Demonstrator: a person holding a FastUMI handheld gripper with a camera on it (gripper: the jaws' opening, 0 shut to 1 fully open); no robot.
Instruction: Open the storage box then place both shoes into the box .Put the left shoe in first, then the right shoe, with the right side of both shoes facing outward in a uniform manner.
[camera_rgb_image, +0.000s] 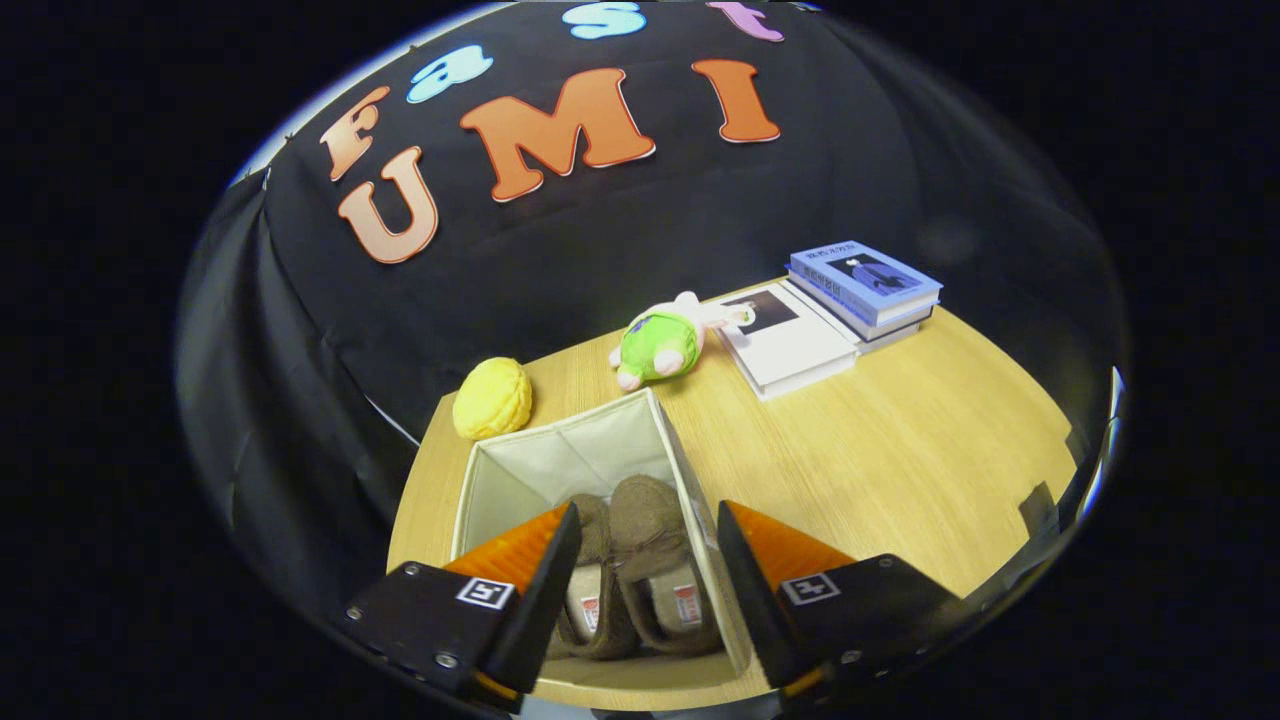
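Table (900, 470): light wood top, runs under and ahead of the fingers and off to their right, bare over most of the right side.

Box (560, 455): pale fabric storage box, open on top, sits on the table directly below and just ahead of the gripper (648, 570). Its far corner points away from the fingers; its right wall runs between the shoes and the right finger.

Books: white book (795, 350) lies flat on the table well beyond the fingers, to the right; just beside it, further right, a stack of blue books (865, 285), touching or nearly touching the white one.

Shoes: both inside the box, side by side, touching. Left shoe (590, 590) is partly hidden behind the left finger; right shoe (655, 560) shows between the fingers. Brown fuzzy slippers, toes pointing away from the gripper, insoles with small labels visible. Which is truly left or right foot, cannot tell.

Gripper: fingers spread wide apart, nothing pinched, hanging above the box with the shoes seen in the gap.

Plush toy (660, 345): green and pink, lying on the table beyond the box, near the white book.

Yellow ball (492, 398): bumpy, round, on the table just beyond the box's far left corner.
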